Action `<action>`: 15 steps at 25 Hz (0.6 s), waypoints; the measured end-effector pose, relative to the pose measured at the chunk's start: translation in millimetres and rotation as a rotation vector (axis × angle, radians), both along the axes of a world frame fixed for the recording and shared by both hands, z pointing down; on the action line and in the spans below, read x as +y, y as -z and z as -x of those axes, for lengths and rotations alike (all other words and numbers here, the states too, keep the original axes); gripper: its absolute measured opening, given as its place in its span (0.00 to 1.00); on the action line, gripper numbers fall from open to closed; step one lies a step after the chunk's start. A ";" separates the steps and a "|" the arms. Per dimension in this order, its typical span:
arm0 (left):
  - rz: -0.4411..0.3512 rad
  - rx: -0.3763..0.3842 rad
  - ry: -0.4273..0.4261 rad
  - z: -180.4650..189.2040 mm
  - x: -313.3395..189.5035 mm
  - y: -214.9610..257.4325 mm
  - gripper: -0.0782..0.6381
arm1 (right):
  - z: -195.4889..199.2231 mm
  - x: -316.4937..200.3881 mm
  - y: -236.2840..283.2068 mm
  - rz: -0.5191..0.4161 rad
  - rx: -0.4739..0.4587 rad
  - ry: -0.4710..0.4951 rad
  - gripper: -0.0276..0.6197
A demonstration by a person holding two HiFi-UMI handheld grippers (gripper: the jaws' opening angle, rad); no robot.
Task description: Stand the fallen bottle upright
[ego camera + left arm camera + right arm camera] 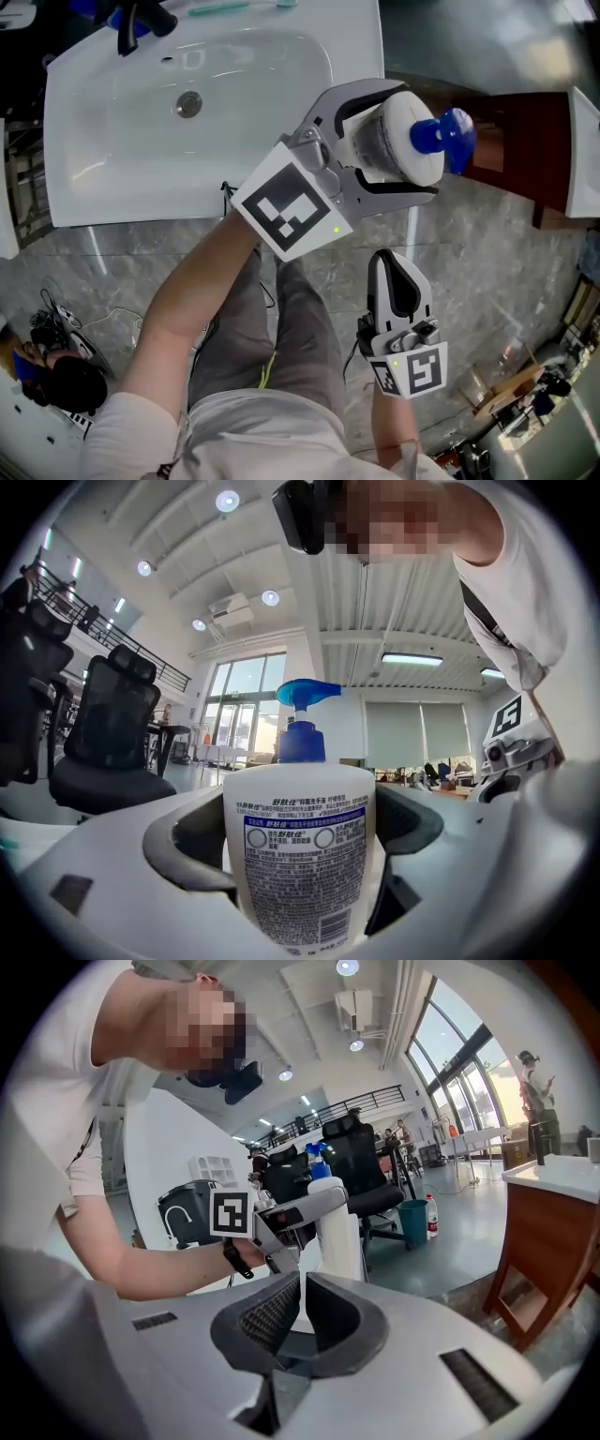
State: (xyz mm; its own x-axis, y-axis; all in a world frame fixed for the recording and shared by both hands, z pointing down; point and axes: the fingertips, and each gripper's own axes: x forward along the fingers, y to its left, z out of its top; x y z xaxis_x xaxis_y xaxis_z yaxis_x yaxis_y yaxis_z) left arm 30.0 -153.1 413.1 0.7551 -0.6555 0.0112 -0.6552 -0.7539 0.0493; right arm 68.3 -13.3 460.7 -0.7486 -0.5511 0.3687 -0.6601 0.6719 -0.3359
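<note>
Head view: bottle [401,131] base behind left gripper [417,141].

A white sink [112,169] stands over a grey marbled floor [122,272], beside a brown wooden cabinet [516,150]. Beyond, black office chairs [103,733] face tall daylit windows [246,719] in an open white hall, under round ceiling lights [226,501] and a mezzanine railing [84,611].

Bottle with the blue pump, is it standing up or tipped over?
Upright: the bottle is vertical with its pump on top. It isn't standing alone, though; the left gripper holds its sides.
</note>
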 end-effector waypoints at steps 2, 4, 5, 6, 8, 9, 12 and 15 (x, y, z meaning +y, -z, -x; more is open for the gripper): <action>0.000 0.012 0.007 -0.6 -0.4 0.4 0.81 | -3.0 -0.1 0.4 0.008 0.003 -0.002 0.11; 0.002 0.023 0.007 -0.5 -1.0 -0.8 0.81 | -2.6 -1.6 0.7 0.020 -0.007 -0.011 0.11; 0.005 0.028 0.006 -0.3 -1.3 -2.2 0.81 | -1.4 -2.4 0.9 0.024 -0.013 -0.015 0.11; 0.007 0.031 0.005 -0.4 -1.4 -4.0 0.81 | 0.2 -3.0 1.1 0.025 -0.018 -0.016 0.11; 0.009 0.038 0.001 -1.6 -1.0 -7.1 0.81 | 2.6 -4.5 1.8 0.023 -0.023 -0.016 0.11; 0.009 0.041 -0.001 -2.2 -0.7 -8.2 0.81 | 3.2 -5.6 2.3 0.022 -0.025 -0.017 0.11; 0.003 0.036 -0.008 -1.9 1.0 -8.7 0.81 | 3.0 -9.2 3.6 0.024 -0.028 -0.018 0.11; -0.002 0.022 -0.017 -0.6 4.6 -9.7 0.81 | 3.4 -9.6 3.2 0.027 -0.027 -0.020 0.11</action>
State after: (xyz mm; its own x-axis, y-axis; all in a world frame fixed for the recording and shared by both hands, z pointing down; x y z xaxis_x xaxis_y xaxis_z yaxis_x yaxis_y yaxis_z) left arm 30.6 -148.4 422.8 0.7662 -0.6425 -0.0072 -0.6409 -0.7651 0.0622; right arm 64.9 -22.9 457.5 -0.7475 -0.5557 0.3639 -0.6635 0.6492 -0.3717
